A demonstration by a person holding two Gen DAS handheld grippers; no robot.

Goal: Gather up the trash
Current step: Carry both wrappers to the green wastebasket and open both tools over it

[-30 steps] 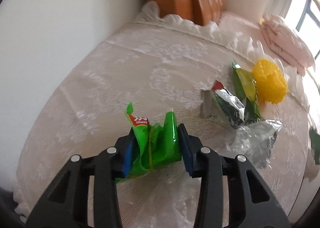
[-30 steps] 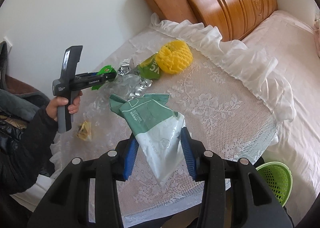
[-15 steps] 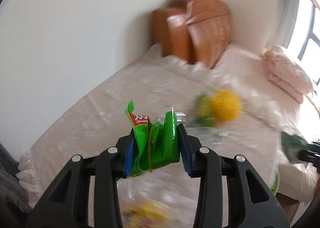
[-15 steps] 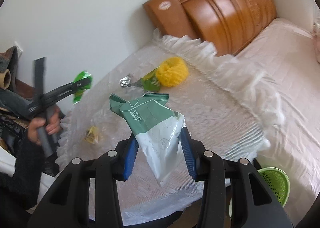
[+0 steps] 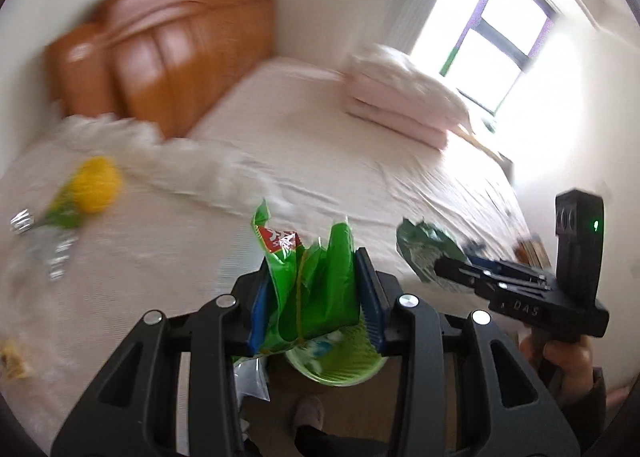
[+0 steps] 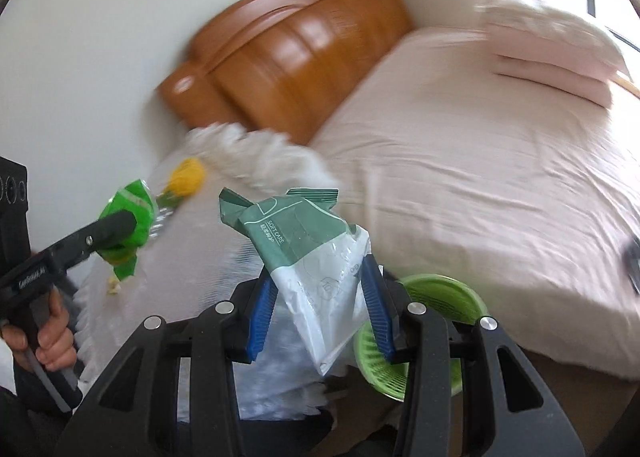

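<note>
Trash: two wrappers are held in the air, and more lies on the lace-covered tabletop (image 5: 168, 257) at the left of the room.
Bed (image 6: 460, 161): fills the far and right part of both views, with a wooden headboard (image 6: 288, 53) against the far wall and folded bedding (image 6: 552, 49) at the far right.
Basket (image 6: 436, 313): a green mesh bin on the floor between tabletop and bed, near the person's foot; something pale already lies inside it, seen from the left wrist.
What changed: a second ago both cameras looked across the tabletop; now both have swung right, and the basket sits just below and beyond each gripper. I judge that the carry is nearly over and the drop comes next.
Left on the tabletop: a yellow ball-like thing (image 5: 96, 185) with a green and foil wrapper (image 5: 44, 233) beside it at the far left, and a small yellow scrap (image 5: 12, 357) at the near left edge.
Right gripper (image 6: 320, 297): narrowed onto a green-and-white tissue packet (image 6: 304, 253), which stands up between the blue pads and hangs below them.
Left gripper (image 5: 316, 293): narrowed onto a crumpled bright green snack bag (image 5: 312, 285), clamped at its middle.
</note>
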